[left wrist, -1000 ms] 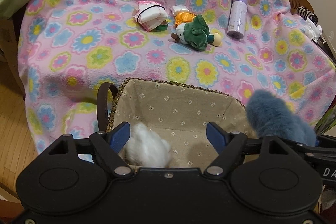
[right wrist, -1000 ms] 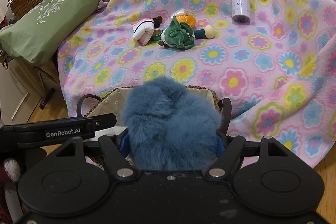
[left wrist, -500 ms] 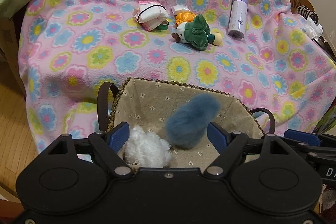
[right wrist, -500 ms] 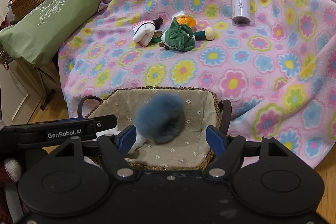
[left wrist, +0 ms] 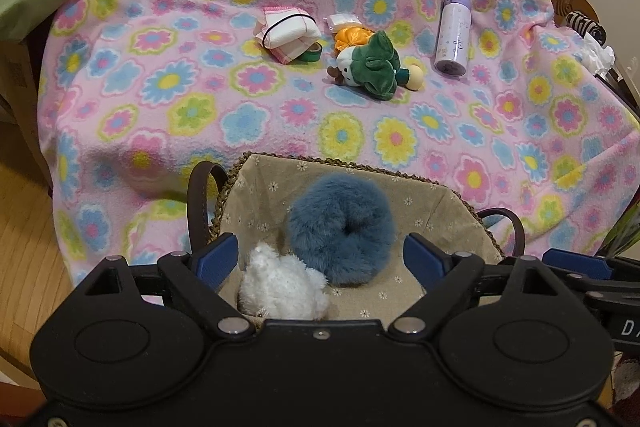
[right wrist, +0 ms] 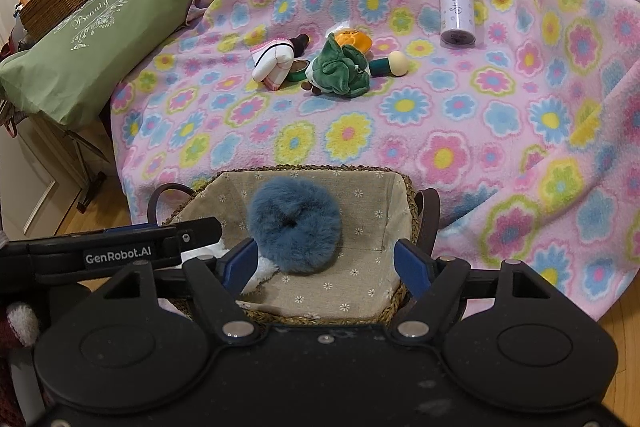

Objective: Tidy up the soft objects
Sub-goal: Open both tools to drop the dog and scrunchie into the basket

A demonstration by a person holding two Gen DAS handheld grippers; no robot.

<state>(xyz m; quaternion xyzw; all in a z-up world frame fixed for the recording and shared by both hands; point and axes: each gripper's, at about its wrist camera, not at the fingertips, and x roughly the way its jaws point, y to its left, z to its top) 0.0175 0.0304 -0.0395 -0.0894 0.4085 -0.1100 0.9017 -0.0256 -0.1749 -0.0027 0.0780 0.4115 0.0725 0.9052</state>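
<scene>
A blue furry scrunchie (left wrist: 340,227) lies inside the lined wicker basket (left wrist: 460,203), next to a white fluffy toy (left wrist: 282,287). It also shows in the right wrist view (right wrist: 294,227), in the basket (right wrist: 396,195). My left gripper (left wrist: 322,259) is open and empty above the basket's near side. My right gripper (right wrist: 326,263) is open and empty above the basket. A green plush doll (left wrist: 370,67) and a folded pink-edged cloth (left wrist: 290,35) lie farther back on the flowered blanket (left wrist: 200,99).
A purple bottle (left wrist: 454,33) lies at the back right of the blanket. A green pillow (right wrist: 92,43) and a wicker basket (right wrist: 56,1) are at the left. Wooden floor (left wrist: 24,259) shows below the blanket's edge.
My right gripper opened and let go of the blue scrunchie. It dropped into the basket and now rests beside the white toy.
</scene>
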